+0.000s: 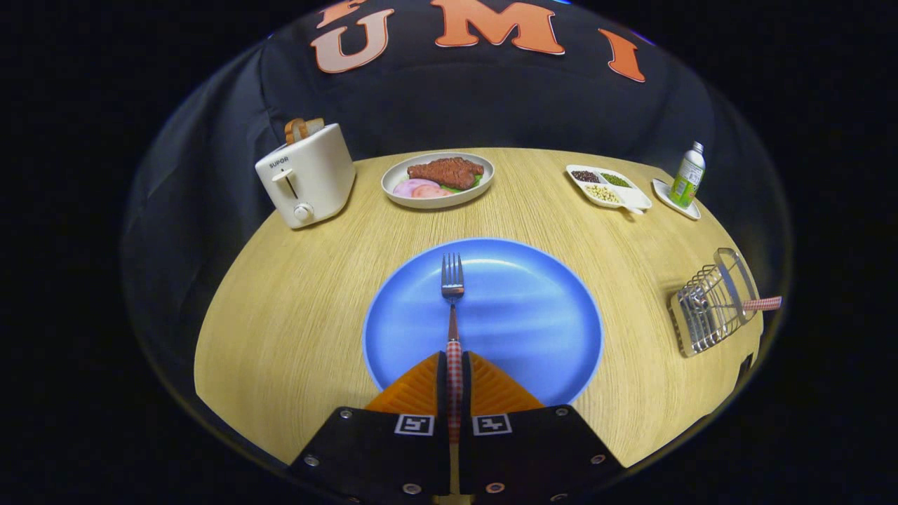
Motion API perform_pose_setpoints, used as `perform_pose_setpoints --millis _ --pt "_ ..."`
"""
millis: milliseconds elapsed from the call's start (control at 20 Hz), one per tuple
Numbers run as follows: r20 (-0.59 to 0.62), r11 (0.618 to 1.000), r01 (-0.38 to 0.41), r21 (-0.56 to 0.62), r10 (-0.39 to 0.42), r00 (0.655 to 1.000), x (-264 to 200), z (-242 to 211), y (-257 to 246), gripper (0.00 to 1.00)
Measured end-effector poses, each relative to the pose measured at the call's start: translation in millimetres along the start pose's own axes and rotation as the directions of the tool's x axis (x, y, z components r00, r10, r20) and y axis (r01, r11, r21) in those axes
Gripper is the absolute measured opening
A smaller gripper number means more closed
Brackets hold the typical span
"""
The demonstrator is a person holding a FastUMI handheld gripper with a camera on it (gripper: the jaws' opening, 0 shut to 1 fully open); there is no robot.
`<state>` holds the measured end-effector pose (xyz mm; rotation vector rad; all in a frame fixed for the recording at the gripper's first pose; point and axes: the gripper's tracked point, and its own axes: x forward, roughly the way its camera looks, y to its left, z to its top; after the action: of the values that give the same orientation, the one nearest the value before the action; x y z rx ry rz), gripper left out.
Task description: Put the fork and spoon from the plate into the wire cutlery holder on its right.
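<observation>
A fork [452,294] with a red-checked handle lies lengthwise on the blue plate [533,315], tines pointing away. My gripper [454,365] is shut on the fork's handle, both fingers pressing its sides over the plate's near rim. The wire cutlery holder [708,305] lies on its side near the table's right edge, to the right of the plate. A red-checked handle [763,304] sticks out of the holder's mouth, pointing right; the rest of that utensil is hard to make out through the wires.
A cream toaster [306,179] with bread in it stands at the back left. Behind the blue plate sits a white plate of meat and ham [438,179]. A divided dish of beans [607,186] and a green bottle [687,175] on a small tray stand at the back right.
</observation>
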<state>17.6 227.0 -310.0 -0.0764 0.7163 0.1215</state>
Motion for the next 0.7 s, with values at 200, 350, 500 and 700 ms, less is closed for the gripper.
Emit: perform_pose_setpoints --millis 200,350,500,700 --pt "-0.008 0.999 -0.028 0.015 0.028 1.0 -27 17 -24 0.06" --pt "0.001 0.999 -0.023 0.03 0.023 1.0 -49 31 -53 0.06" --pt "-0.008 1.0 -0.009 0.003 0.009 1.0 -71 40 -88 0.06" --pt "-0.049 1.0 -0.016 -0.011 0.015 0.999 -98 44 -131 0.06"
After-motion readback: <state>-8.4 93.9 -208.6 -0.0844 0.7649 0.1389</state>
